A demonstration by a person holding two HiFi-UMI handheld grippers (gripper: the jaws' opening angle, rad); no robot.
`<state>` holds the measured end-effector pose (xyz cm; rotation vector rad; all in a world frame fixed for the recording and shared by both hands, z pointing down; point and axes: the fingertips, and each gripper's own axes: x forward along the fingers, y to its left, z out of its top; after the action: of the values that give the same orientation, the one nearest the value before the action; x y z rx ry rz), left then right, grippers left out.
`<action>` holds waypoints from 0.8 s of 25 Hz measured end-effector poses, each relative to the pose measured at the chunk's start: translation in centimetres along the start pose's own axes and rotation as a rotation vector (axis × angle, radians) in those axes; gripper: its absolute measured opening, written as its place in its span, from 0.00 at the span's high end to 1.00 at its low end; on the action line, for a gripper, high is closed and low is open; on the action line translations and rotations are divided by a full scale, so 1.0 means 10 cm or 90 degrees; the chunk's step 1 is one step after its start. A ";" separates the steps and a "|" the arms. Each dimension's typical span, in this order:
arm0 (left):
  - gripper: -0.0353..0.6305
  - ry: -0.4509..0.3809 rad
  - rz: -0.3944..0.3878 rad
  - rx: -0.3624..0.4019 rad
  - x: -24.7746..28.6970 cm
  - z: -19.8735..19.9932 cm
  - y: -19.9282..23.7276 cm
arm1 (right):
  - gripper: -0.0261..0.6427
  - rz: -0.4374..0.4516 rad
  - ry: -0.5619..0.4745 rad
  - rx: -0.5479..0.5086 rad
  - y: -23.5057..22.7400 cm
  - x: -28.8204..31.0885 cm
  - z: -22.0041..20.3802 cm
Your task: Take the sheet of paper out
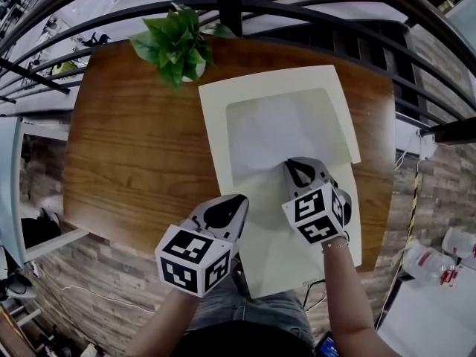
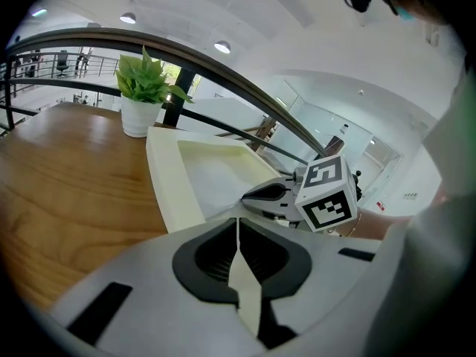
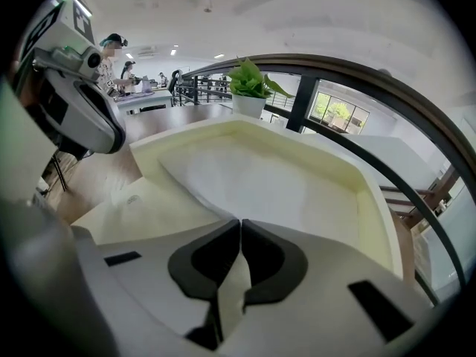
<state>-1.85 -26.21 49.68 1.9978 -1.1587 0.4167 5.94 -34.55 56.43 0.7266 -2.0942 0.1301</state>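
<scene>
We record a brown, grained wooden worktop. A green plant in a white pot stands near its far edge. A dark railing runs just behind the worktop. Lower right, a clear bottle lies on the floor.

Nothing here can be read as words or numbers. The cube on the left hand-held gripper and the cube on the right hand-held gripper carry black-and-white square code patterns, not letters. There's a small round mark on the cream folder, too small to make out. A bottle off to the side has a red label, blurred past reading.
</scene>
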 end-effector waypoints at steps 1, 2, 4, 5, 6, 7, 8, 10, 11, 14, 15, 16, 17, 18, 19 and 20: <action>0.91 0.002 0.000 0.001 0.00 -0.01 0.00 | 0.91 0.000 -0.002 0.002 0.00 -0.01 0.00; 0.91 0.004 0.000 0.002 0.00 -0.02 0.00 | 0.92 -0.001 -0.005 0.005 0.01 -0.02 0.01; 0.91 0.006 -0.001 0.003 -0.02 -0.05 -0.01 | 0.92 -0.003 -0.011 0.012 0.02 -0.06 0.00; 0.91 0.007 -0.001 0.004 -0.03 -0.05 -0.02 | 0.92 -0.004 -0.013 0.016 0.03 -0.08 -0.01; 0.91 0.007 -0.002 0.005 -0.04 -0.06 -0.03 | 0.92 -0.006 -0.014 0.021 0.03 -0.10 -0.02; 0.91 0.006 -0.003 0.008 -0.05 -0.06 -0.04 | 0.92 -0.008 -0.014 0.026 0.04 -0.12 -0.04; 0.91 0.006 -0.005 0.011 -0.06 -0.06 -0.05 | 0.92 -0.010 -0.014 0.030 0.04 -0.14 -0.05; 0.91 0.007 -0.008 0.017 -0.09 -0.06 -0.07 | 0.92 -0.016 -0.012 0.037 0.06 -0.18 -0.09; 0.91 0.007 -0.009 0.020 -0.10 -0.07 -0.07 | 0.92 -0.019 -0.011 0.039 0.08 -0.20 -0.11; 0.91 0.008 -0.012 0.027 -0.15 -0.10 -0.11 | 0.92 -0.026 -0.009 0.046 0.13 -0.27 -0.17; 0.91 0.008 -0.013 0.030 -0.16 -0.12 -0.13 | 0.92 -0.028 -0.009 0.048 0.15 -0.30 -0.19; 0.91 0.010 -0.014 0.032 -0.17 -0.14 -0.14 | 0.92 -0.030 -0.008 0.051 0.17 -0.32 -0.22; 0.91 0.012 -0.015 0.034 -0.19 -0.17 -0.15 | 0.92 -0.033 -0.007 0.053 0.18 -0.34 -0.24; 0.91 0.014 -0.016 0.037 -0.21 -0.20 -0.16 | 0.92 -0.035 -0.005 0.055 0.20 -0.37 -0.27; 0.91 0.016 -0.016 0.039 -0.22 -0.23 -0.17 | 0.92 -0.037 -0.004 0.057 0.23 -0.39 -0.29; 0.91 0.018 -0.017 0.041 -0.24 -0.25 -0.18 | 0.92 -0.040 -0.004 0.058 0.25 -0.42 -0.31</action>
<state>-1.38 -22.34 48.98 2.0544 -1.1119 0.4729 8.64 -29.52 55.41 0.8469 -2.0803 0.1899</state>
